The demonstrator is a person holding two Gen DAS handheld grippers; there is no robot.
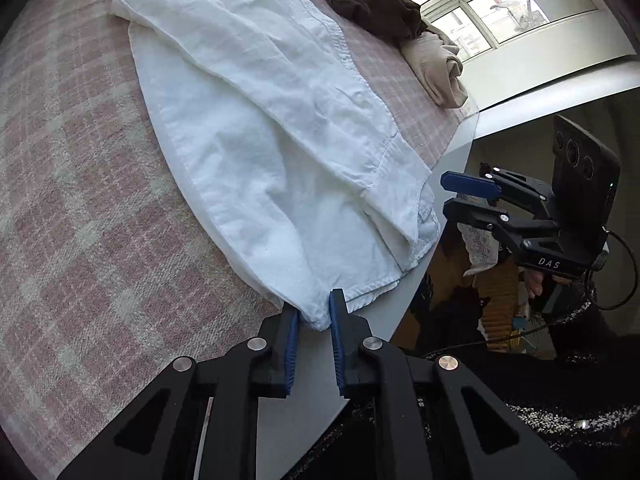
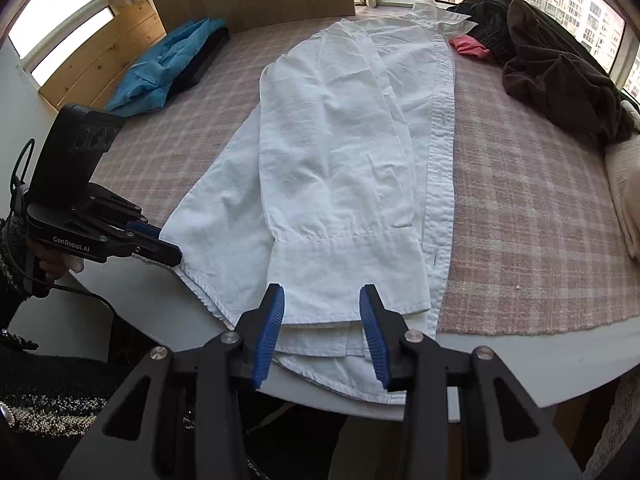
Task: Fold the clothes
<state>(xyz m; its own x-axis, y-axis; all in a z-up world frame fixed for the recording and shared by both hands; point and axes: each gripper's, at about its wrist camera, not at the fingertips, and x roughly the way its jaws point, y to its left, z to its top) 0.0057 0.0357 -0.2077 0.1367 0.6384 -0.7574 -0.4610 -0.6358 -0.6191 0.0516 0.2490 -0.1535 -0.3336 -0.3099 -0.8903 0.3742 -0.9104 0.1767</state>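
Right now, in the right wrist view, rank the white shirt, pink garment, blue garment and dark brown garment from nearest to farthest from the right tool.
1. White shirt: its hem lies between the right tool's open fingers.
2. Dark brown garment: far right.
3. Blue garment at far left and pink garment by the collar: too close to call.

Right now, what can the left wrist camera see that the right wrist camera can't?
Only the left wrist view shows the left gripper pinching the white shirt's bottom corner. Only the right wrist view shows the folded blue garment, plus the open right gripper reaching around the shirt's cuff. Both share the shirt, the pink checked cloth and the dark brown clothes pile.
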